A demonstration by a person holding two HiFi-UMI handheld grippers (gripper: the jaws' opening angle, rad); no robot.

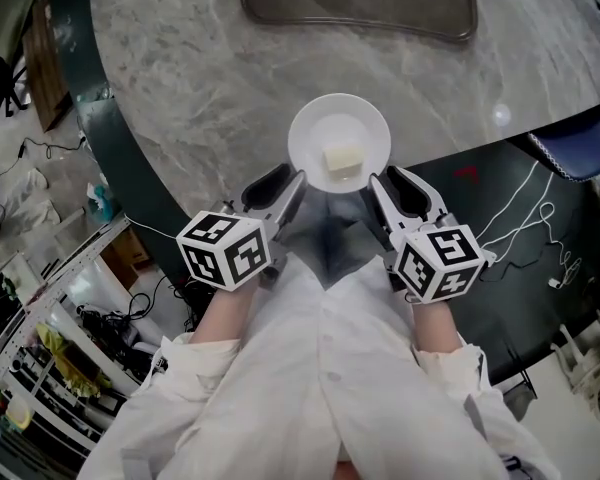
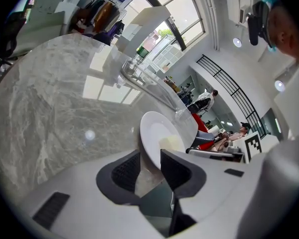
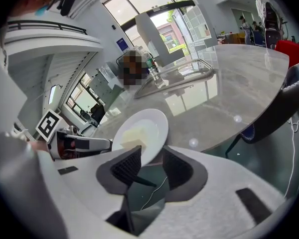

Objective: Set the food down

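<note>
At the near edge of the marble table (image 1: 200, 78), one white plate (image 1: 325, 128) bearing a pale yellow block of food (image 1: 343, 159), which we hold by its near rim: left gripper (image 1: 290, 186) and right gripper (image 1: 380, 186) each have their jaws closed narrowly on that rim. Step in hand, we judge: plate held at the table edge, not yet released; whether it touches the table we cannot tell. Next move calls for lowering it level, well inside the edge, then parting both pairs of jaws

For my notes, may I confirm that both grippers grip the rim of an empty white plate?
Not empty: the head view shows a pale yellow block of food on the white plate. The left gripper and right gripper do grip its rim.
</note>
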